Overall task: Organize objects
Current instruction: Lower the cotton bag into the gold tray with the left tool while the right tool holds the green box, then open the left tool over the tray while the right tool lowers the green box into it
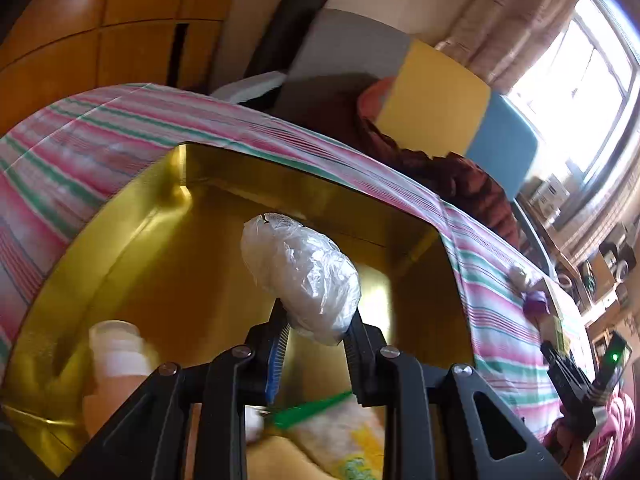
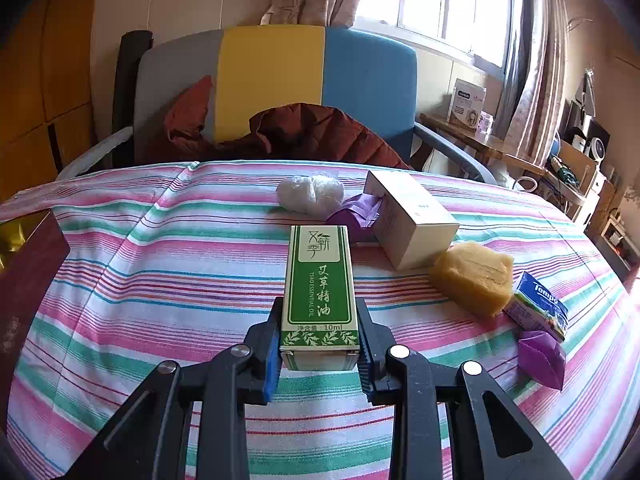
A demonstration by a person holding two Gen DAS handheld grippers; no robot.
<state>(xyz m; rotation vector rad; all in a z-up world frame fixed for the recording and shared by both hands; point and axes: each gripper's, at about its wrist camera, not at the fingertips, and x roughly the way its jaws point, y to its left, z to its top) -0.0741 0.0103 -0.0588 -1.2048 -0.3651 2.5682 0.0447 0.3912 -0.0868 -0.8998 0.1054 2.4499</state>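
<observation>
Left wrist view: The left gripper (image 1: 316, 320) is clenched on a crumpled bundle of clear plastic wrap (image 1: 302, 270); both black fingers press its lower end. The bundle hangs above the interior of a gold-lined open box (image 1: 132, 240), which sits on the pink, green and white striped cloth (image 1: 80, 140). Inside the box, at lower left, lies a white-capped bottle (image 1: 116, 354). A green pointed plastic item (image 1: 308, 410) and a pale printed packet (image 1: 340, 440) lie below the fingers. The right gripper (image 1: 576, 380) shows at the right edge; its grip cannot be told here.

Right wrist view: The right gripper (image 2: 318, 344) grasps a green-and-white essential oil carton (image 2: 318, 288) by its two long sides, held clear above the striped cloth. Beyond it on the cloth lie a white plastic-wrapped lump (image 2: 310, 194), a cream rectangular box (image 2: 412, 220) touching a purple packet (image 2: 354, 212), a yellow sponge block (image 2: 474, 276) and a blue tissue pack (image 2: 540, 304) resting on a second purple packet (image 2: 542, 356).
</observation>
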